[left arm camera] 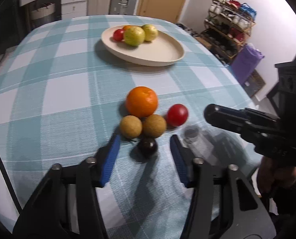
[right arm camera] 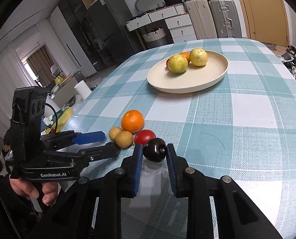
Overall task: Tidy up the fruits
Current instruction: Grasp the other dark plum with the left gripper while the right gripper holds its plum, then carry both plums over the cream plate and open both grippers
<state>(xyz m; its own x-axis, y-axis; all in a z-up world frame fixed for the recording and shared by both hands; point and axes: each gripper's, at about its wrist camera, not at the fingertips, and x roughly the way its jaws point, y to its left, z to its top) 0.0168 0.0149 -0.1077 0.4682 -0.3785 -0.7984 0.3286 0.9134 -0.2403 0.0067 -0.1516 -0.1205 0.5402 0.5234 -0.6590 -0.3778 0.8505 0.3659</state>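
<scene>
A cream plate [left arm camera: 168, 55] [right arm camera: 207, 79] at the back of the table holds two yellow-green fruits [left arm camera: 134, 35] [right arm camera: 177, 63], a red one [left arm camera: 118, 35] and an orange one behind. Nearer lie an orange [left arm camera: 141, 101] [right arm camera: 132, 121], two tan round fruits [left arm camera: 131, 126] [right arm camera: 124, 139], a red tomato [left arm camera: 177, 114] [right arm camera: 144, 136] and a dark plum. My left gripper [left arm camera: 145, 139] [right arm camera: 106, 141] is open just in front of the dark plum [left arm camera: 147, 147], which lies between its fingertips. My right gripper [right arm camera: 154, 151] is shut on a dark plum [right arm camera: 154, 152]; whether that is the same plum I cannot tell.
The table wears a blue-and-white checked cloth [left arm camera: 58, 91] [right arm camera: 237, 129]. The table's right edge and a shelf rack [left arm camera: 229, 27] show in the left wrist view. Suitcases [right arm camera: 223, 18], drawers and a door stand behind the table.
</scene>
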